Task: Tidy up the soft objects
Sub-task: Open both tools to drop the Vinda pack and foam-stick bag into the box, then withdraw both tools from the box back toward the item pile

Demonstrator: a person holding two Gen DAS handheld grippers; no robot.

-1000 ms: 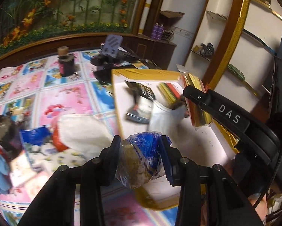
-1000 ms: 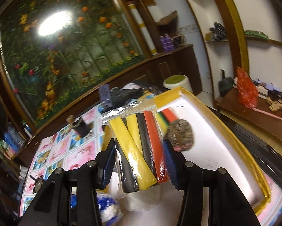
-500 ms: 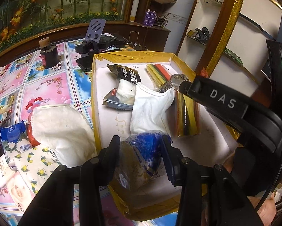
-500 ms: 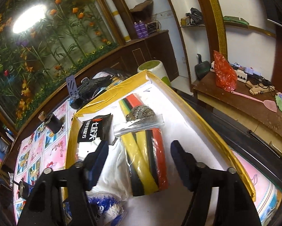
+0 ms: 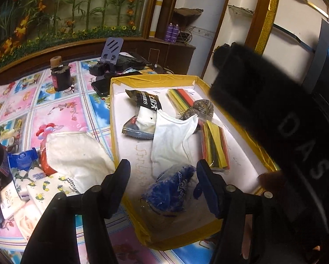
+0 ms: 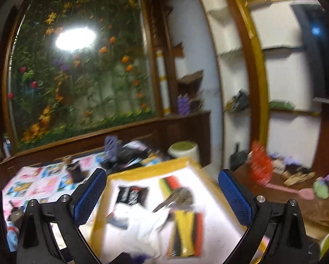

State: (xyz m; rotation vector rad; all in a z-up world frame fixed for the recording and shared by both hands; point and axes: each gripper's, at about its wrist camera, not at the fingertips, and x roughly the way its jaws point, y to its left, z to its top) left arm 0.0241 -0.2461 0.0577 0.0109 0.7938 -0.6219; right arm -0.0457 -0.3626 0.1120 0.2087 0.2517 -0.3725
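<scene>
A white box with yellow taped edges (image 5: 155, 80) (image 6: 146, 170) holds the soft objects. My left gripper (image 5: 163, 179) is open just above a blue bagged item (image 5: 171, 191) lying at the box's near end. A white cloth (image 5: 171, 140), a black snack packet (image 5: 149, 103), a steel scrubber (image 5: 202, 107) and two packs of coloured strips (image 5: 215, 145) (image 5: 179, 96) lie in the box. My right gripper (image 6: 162, 197) is open and empty above the box; its view is blurred. The striped pack (image 6: 186, 231) lies below it.
On the patterned tablecloth (image 5: 61, 114) left of the box lie a white cloth mask (image 5: 76, 154), tissue packs (image 5: 21, 165) and a blue glove. A dark bottle (image 5: 60, 76), a phone stand (image 5: 111, 49) and a phone sit at the back. Shelves stand to the right.
My left gripper opened and let the blue bagged item drop into the box. My right gripper released the striped pack into the box, then opened wide and lifted away.
</scene>
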